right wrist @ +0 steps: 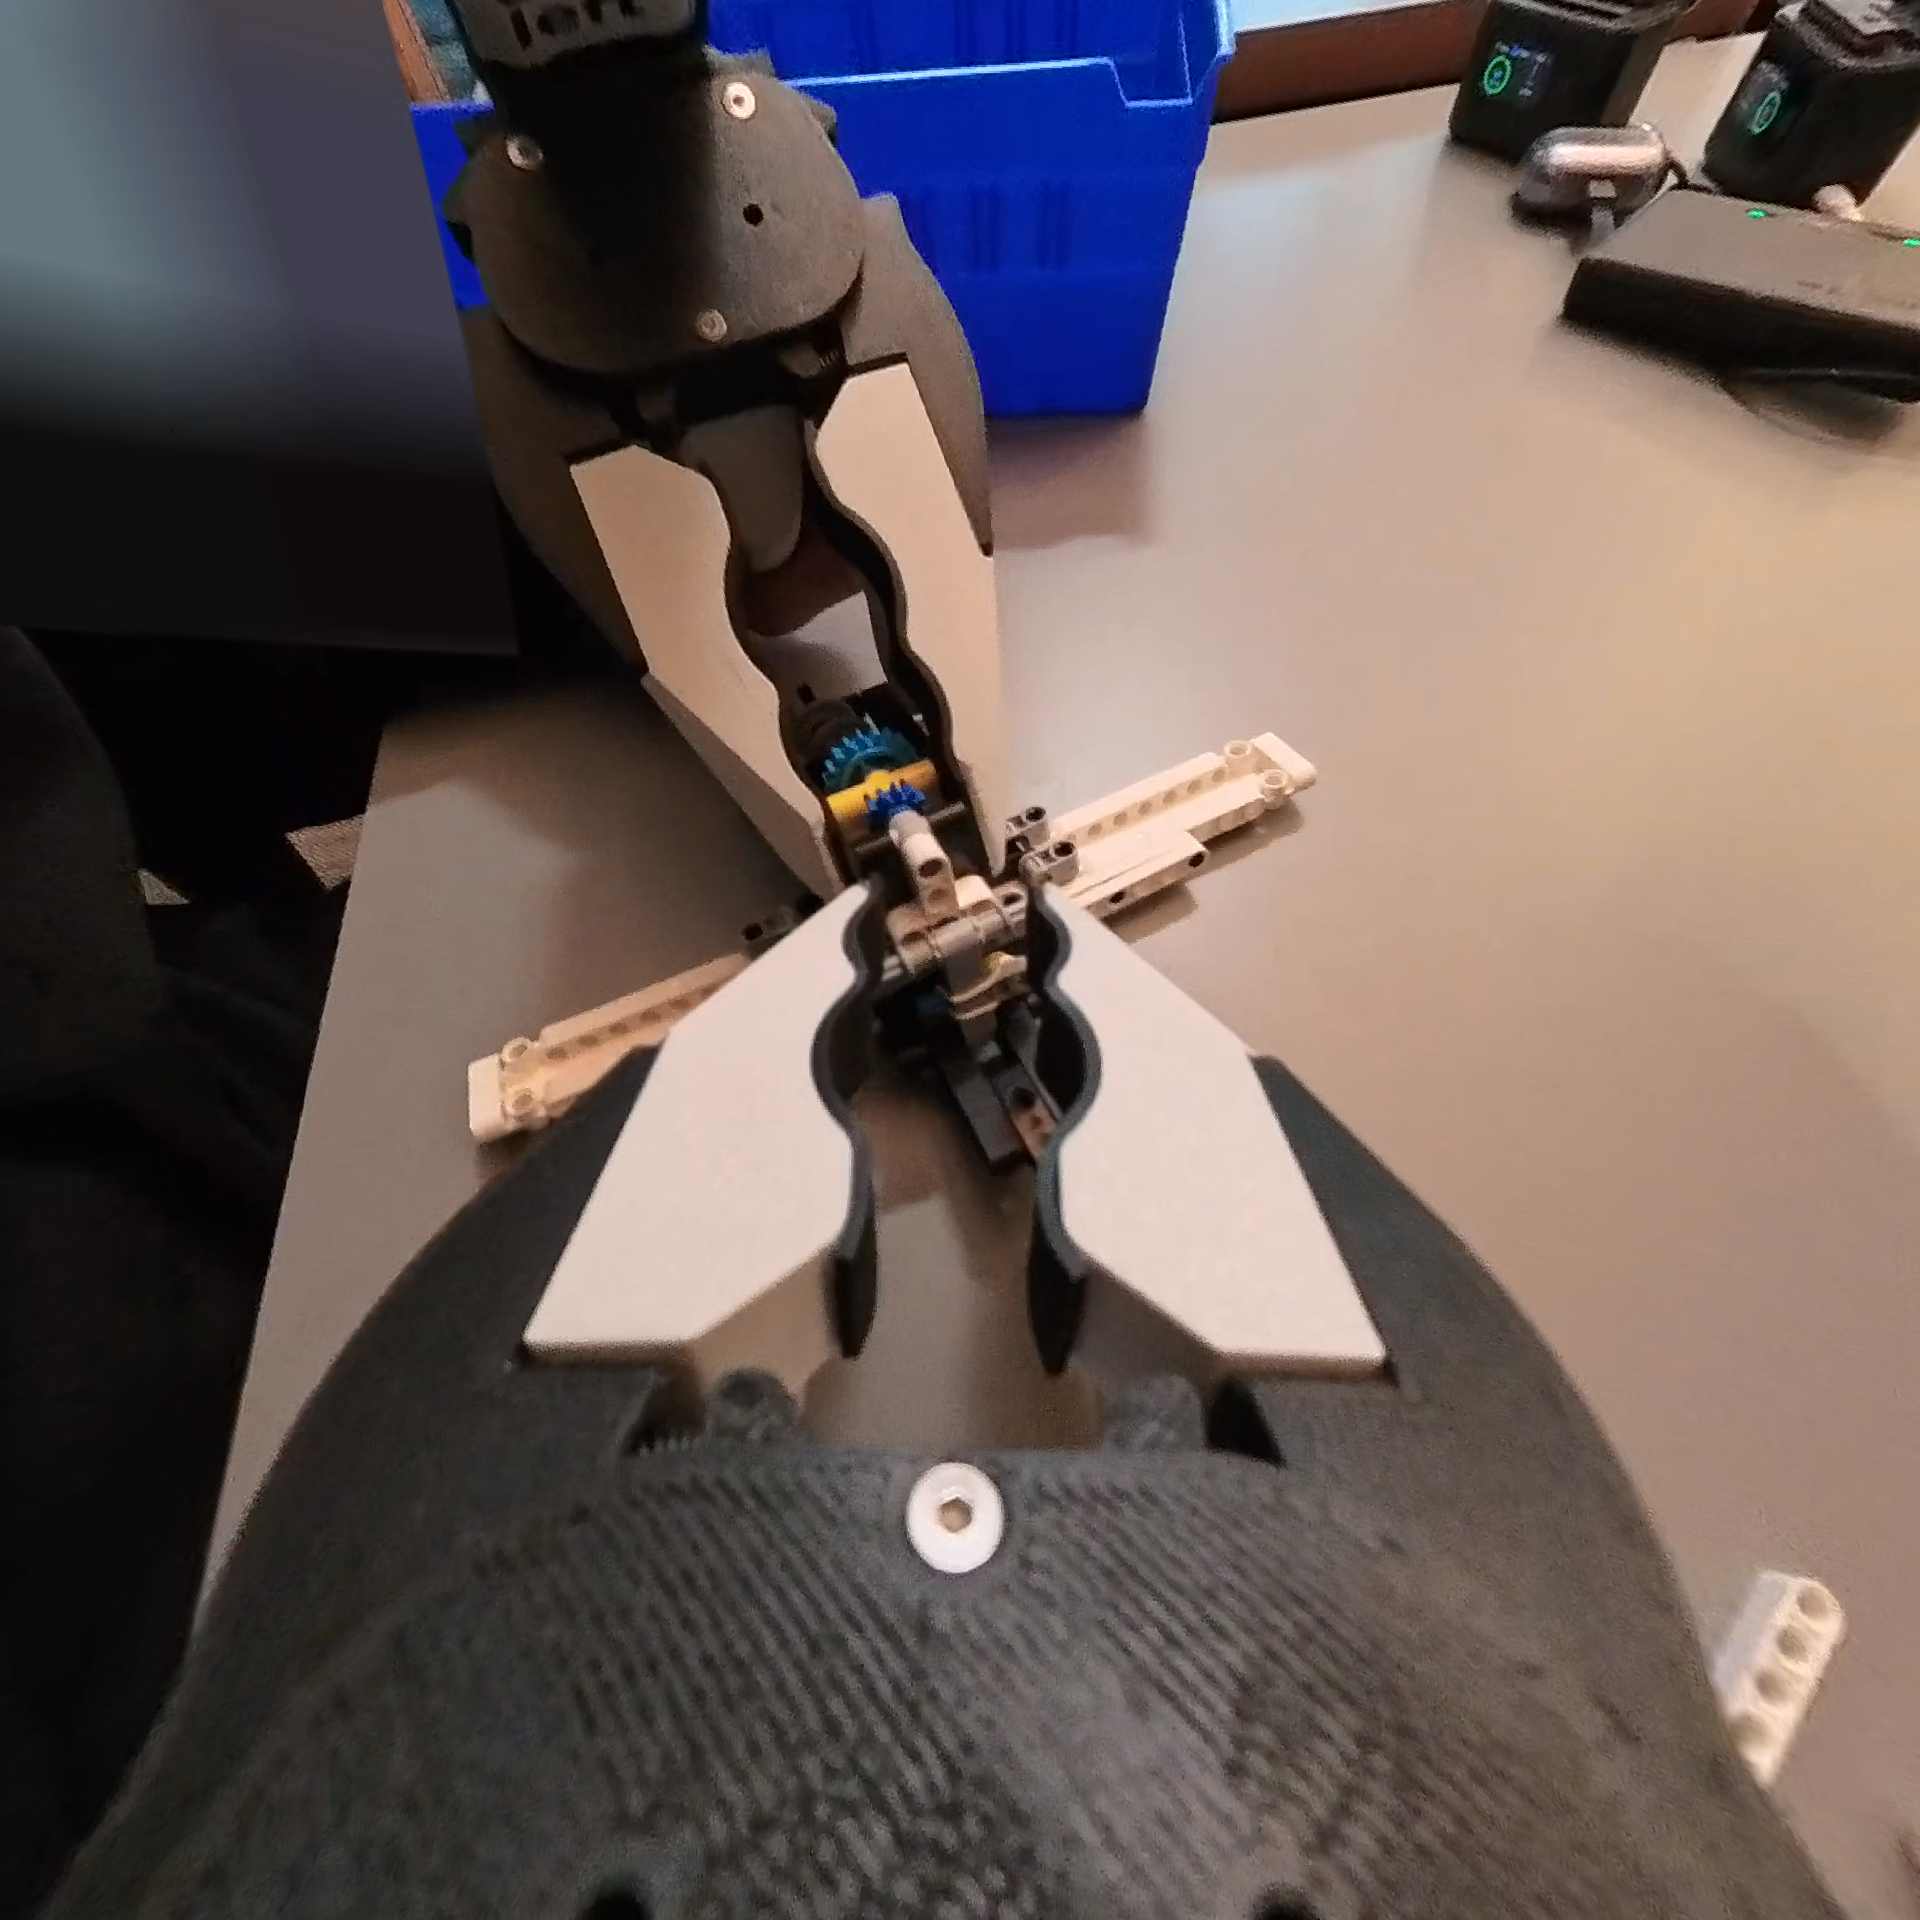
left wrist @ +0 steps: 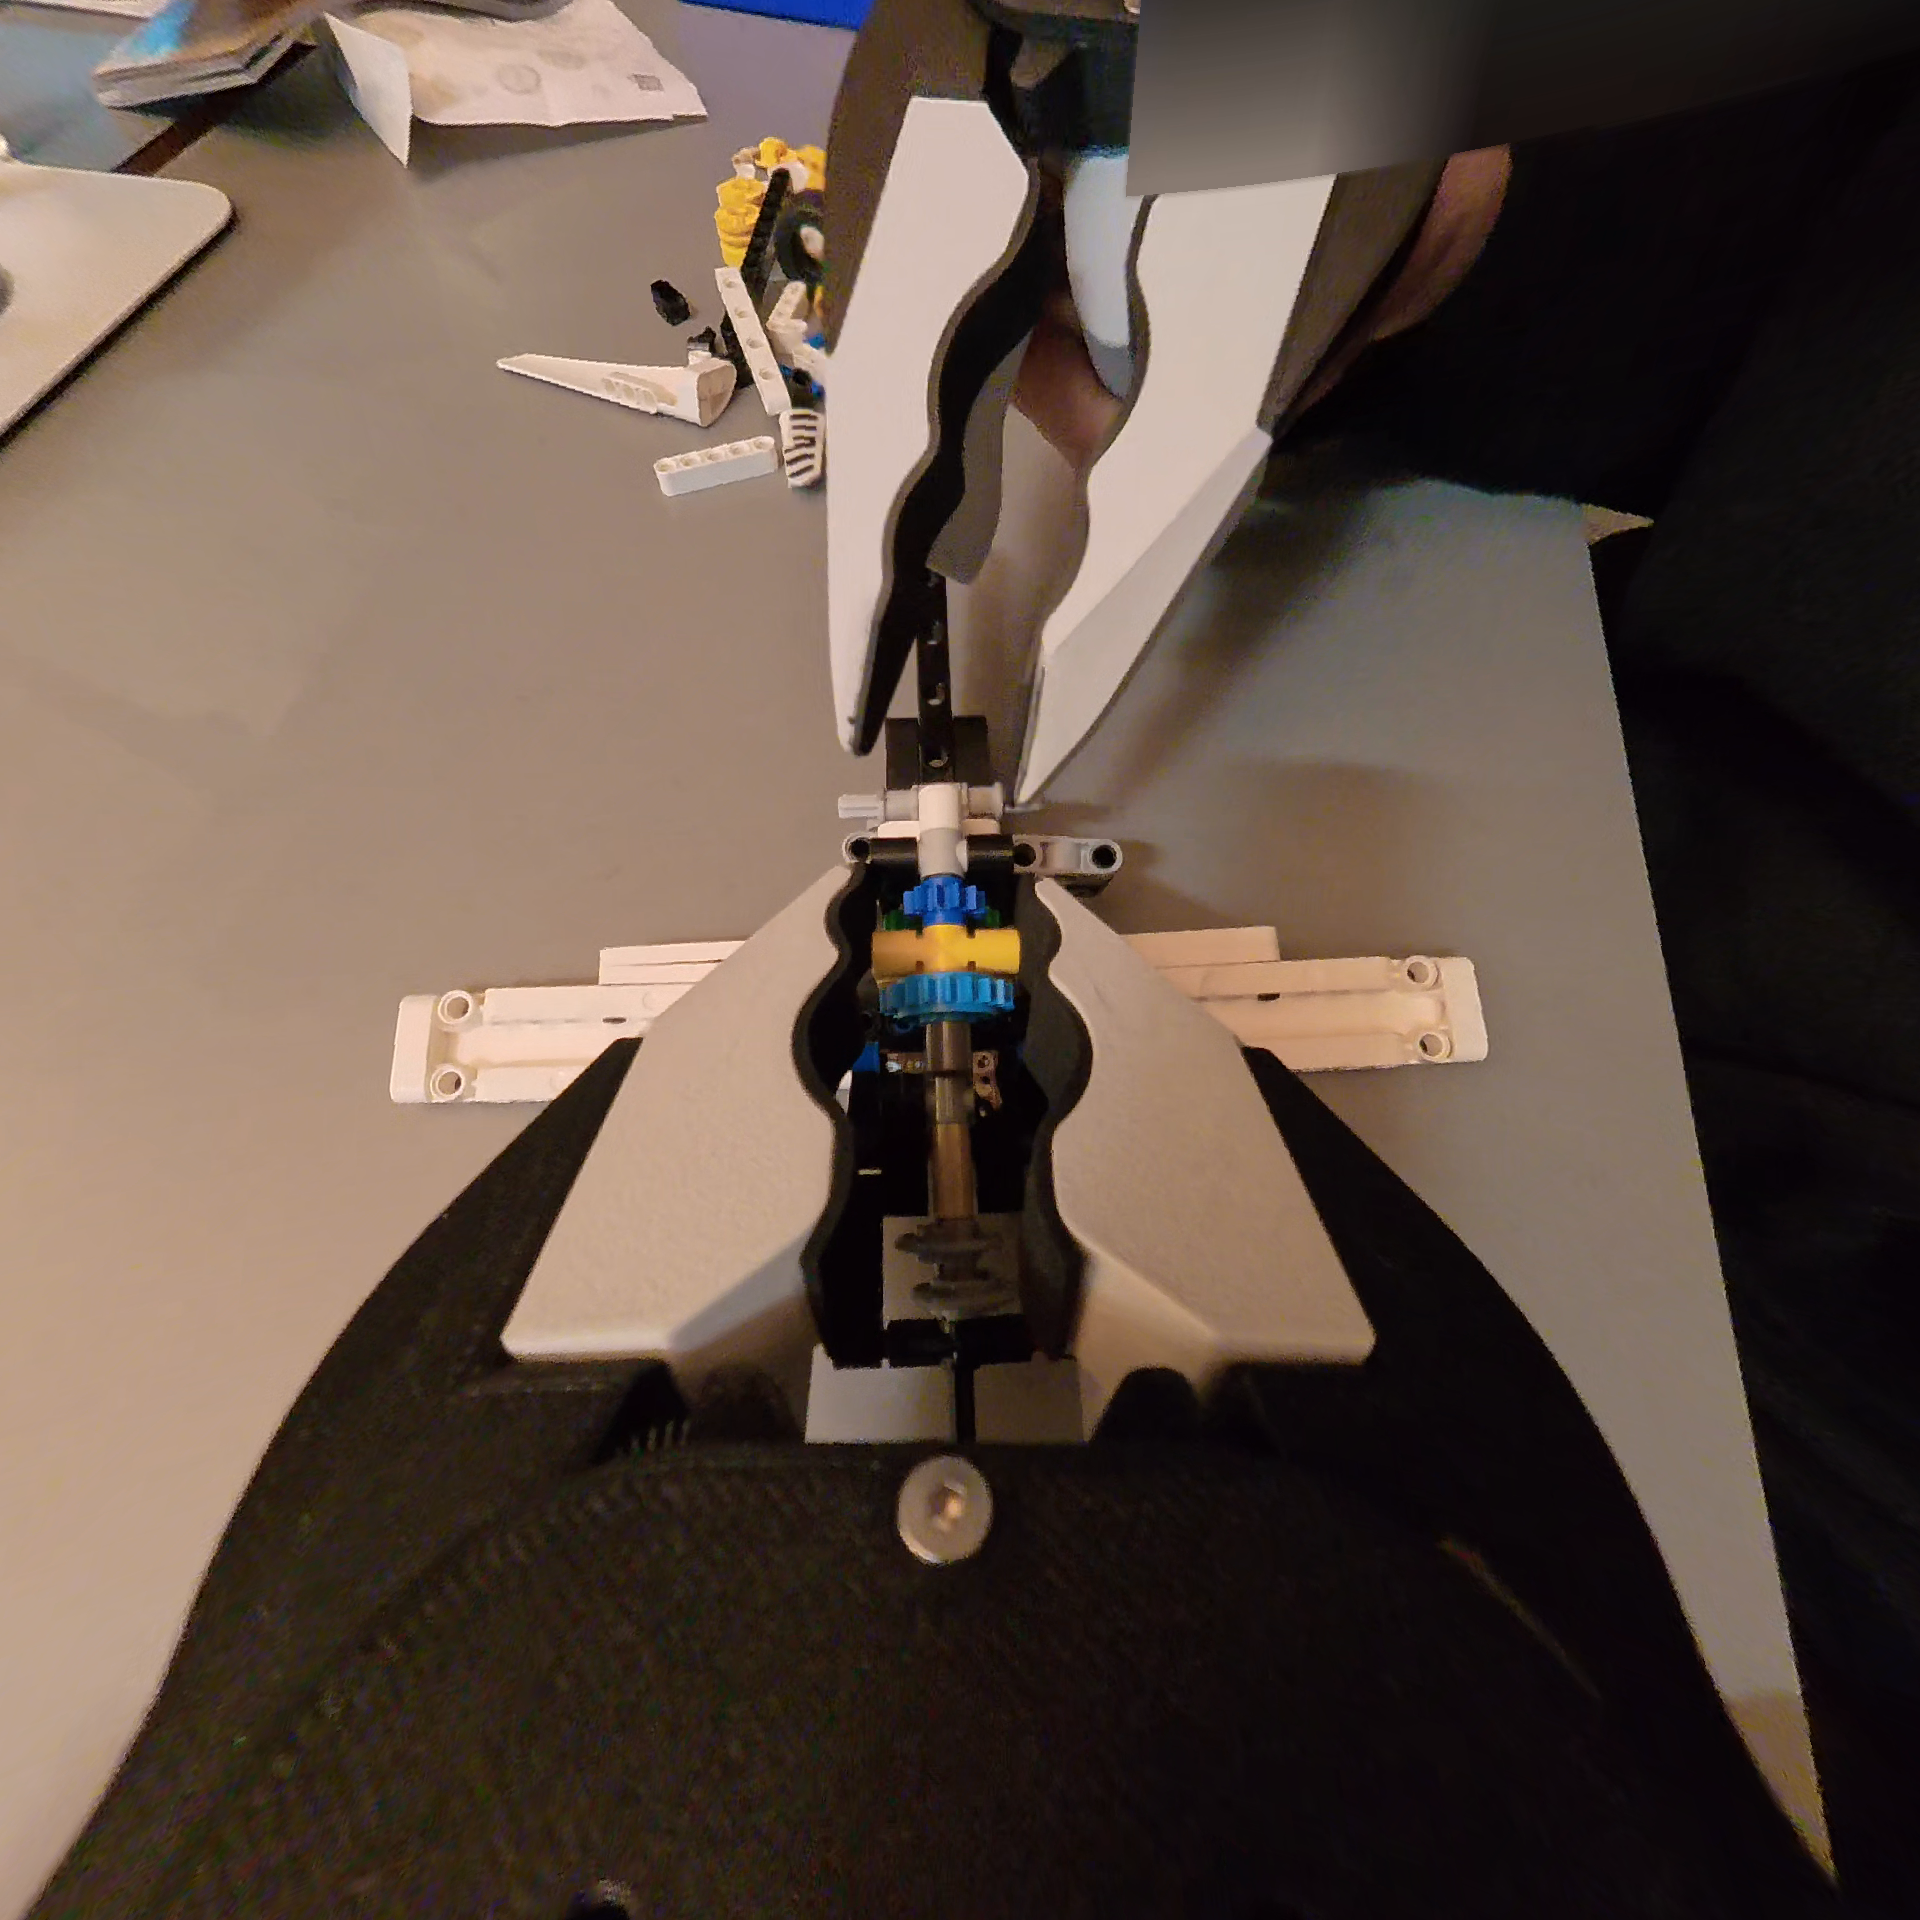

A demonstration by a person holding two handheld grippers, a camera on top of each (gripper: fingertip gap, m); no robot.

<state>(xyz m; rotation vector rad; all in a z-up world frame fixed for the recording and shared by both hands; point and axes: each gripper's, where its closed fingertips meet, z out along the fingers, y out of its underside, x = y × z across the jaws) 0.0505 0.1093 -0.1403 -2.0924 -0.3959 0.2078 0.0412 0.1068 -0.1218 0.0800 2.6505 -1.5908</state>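
A brick model [left wrist: 940,945] with blue gears, a yellow connector and a metal-coloured shaft lies on the grey table [left wrist: 312,727]. Long white beams [left wrist: 1351,997] stick out of both its sides. My left gripper [left wrist: 945,883] is shut on the model's black body, with the gears between its fingers; the right wrist view [right wrist: 904,831] shows the same. My right gripper [right wrist: 951,904] meets it from the far end. Its fingers flank the grey and white crosspiece [right wrist: 961,925] and the black beam behind. In the left wrist view the right gripper [left wrist: 940,774] stands slightly apart from the black block, so it is open.
A pile of loose white, yellow and black parts [left wrist: 769,260] and a white wing piece [left wrist: 613,379] lie far left, with paper sheets [left wrist: 540,73] behind. A blue bin [right wrist: 1039,208] stands behind the left gripper. Black devices [right wrist: 1745,281] sit far right. A short white beam [right wrist: 1777,1662] lies near my right gripper. My two grippers' fingertips are within a few centimetres of each other. Left tips and right tips are each some 25 cm from the white wing piece [left wrist: 613,379].
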